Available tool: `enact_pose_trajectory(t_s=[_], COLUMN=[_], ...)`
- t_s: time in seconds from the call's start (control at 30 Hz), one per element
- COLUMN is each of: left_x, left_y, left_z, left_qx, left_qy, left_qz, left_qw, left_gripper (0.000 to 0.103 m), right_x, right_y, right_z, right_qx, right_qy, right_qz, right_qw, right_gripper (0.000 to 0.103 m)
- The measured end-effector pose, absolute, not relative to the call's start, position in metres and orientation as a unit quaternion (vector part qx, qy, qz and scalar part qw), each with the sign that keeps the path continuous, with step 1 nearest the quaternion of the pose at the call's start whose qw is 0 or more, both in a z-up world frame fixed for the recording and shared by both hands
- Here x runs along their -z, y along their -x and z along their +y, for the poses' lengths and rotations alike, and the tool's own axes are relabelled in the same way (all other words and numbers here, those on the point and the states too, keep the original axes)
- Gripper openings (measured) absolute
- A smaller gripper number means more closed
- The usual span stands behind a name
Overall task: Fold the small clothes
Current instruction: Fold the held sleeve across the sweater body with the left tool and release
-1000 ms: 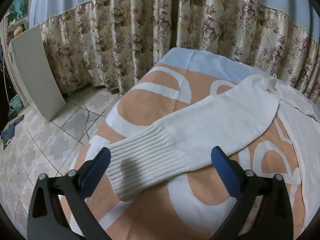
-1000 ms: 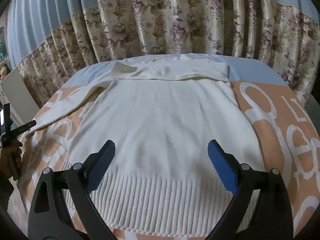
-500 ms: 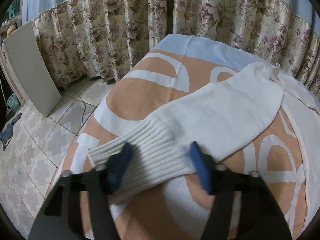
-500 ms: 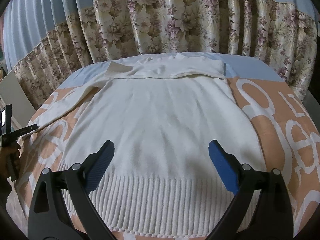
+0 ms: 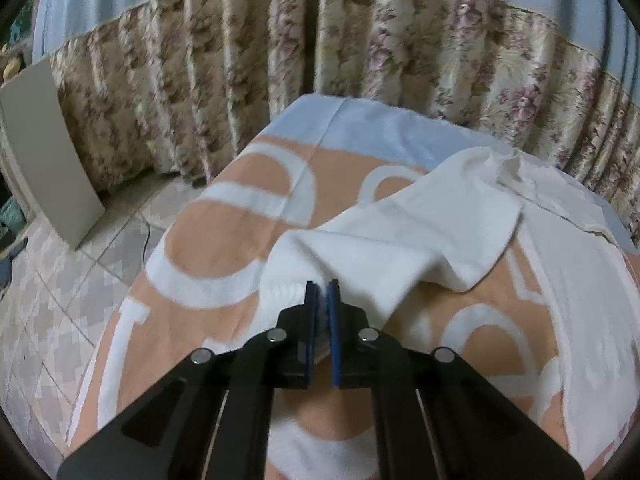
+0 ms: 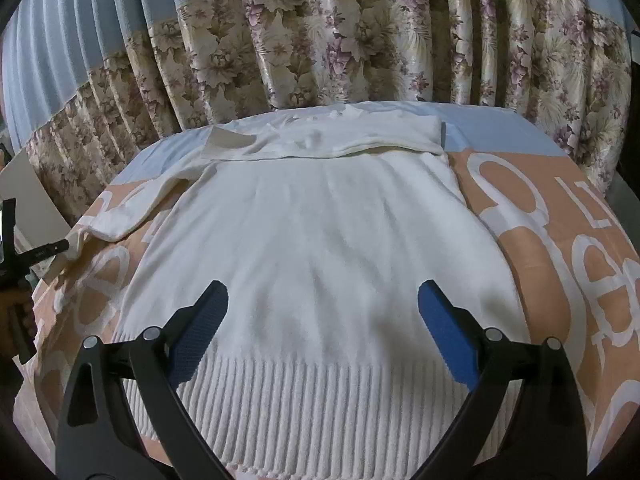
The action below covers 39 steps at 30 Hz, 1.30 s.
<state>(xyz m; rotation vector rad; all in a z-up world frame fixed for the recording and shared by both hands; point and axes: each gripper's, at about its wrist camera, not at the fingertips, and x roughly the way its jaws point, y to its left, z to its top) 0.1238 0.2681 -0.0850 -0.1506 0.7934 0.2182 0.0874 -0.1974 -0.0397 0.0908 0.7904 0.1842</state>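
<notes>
While one white sweater (image 6: 316,248) lies flat on the bed (image 6: 560,216), the left gripper (image 5: 322,292) pinches its sleeve (image 5: 400,236), fingers nearly together on the bunched cuff near the bed's left edge. Over the ribbed hem, the right gripper (image 6: 322,320) hovers with fingers wide, orange blanket bare to the right.

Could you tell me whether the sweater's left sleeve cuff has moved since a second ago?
Yes. The left gripper has shut on the sleeve cuff and lifted it off the blanket, bunching it toward the sweater body.
</notes>
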Motion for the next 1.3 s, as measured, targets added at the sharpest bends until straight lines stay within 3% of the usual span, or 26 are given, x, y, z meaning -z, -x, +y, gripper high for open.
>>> enact_pose_trajectory(t_s=[0.9,1.3], left_x=[0.018,0.06], left_y=[-0.307,-0.347], left_z=[0.062,-0.043], left_qx=[0.045,0.111], left_qy=[-0.014,0.0], left_qz=[0.332,0.364], left_qw=[0.942,0.925], left_gripper=[0.004,0.005], right_x=[0.042,0.047], right_y=[-0.158,-0.244], right_z=[-0.257,-0.303], right_qx=[-0.046,0.008], right_qy=[-0.081,-0.029], right_qz=[0.377,0.347], right_qw=[0.922,0.937], right_gripper=[0.096,0.096])
